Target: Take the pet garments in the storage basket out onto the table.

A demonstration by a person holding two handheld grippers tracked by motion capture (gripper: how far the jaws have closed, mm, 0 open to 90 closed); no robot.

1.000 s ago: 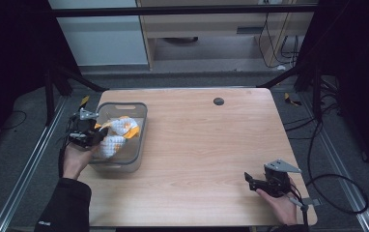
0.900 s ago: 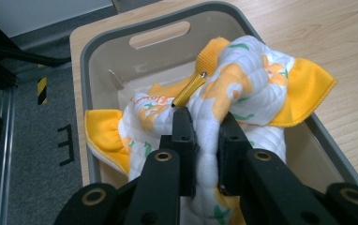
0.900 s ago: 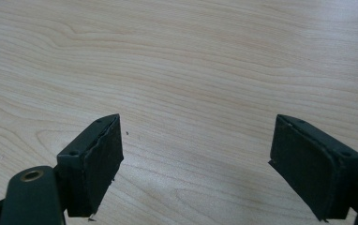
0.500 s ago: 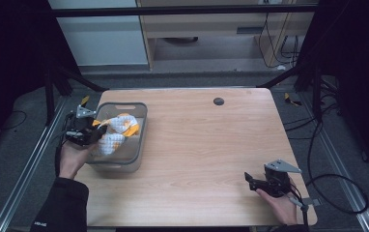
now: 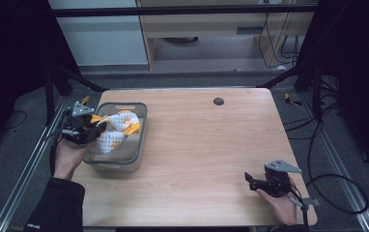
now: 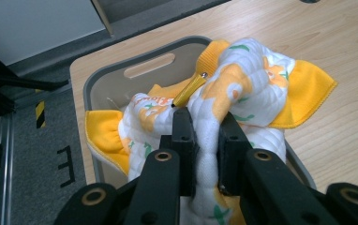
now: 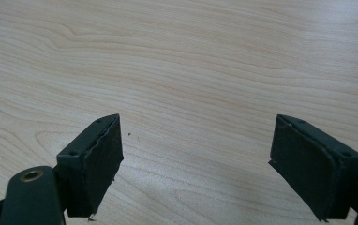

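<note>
A quilted white cloth with orange and green print and orange edging [image 5: 116, 129] [image 6: 242, 89] is bunched up in a grey plastic basket [image 5: 139, 112] [image 6: 121, 70] at the table's left side. My left gripper [image 5: 94, 131] [image 6: 205, 136] is shut on a fold of this cloth and holds it lifted above the basket. A small orange loop of the cloth sticks out just beyond the jaws. My right gripper [image 5: 249, 180] [image 7: 196, 164] rests low over bare wood near the front right corner, open, with nothing between its jaws.
The wooden table [image 5: 211, 145] has a dark round hole [image 5: 218, 101] near its far edge. A metal rail [image 5: 33, 164] runs along the floor left of the table. Cables [image 5: 337, 179] trail on the floor at the right.
My left gripper has risen a little and drawn toward the basket's left rim, pulling the cloth up with it. The right gripper has stayed put.
</note>
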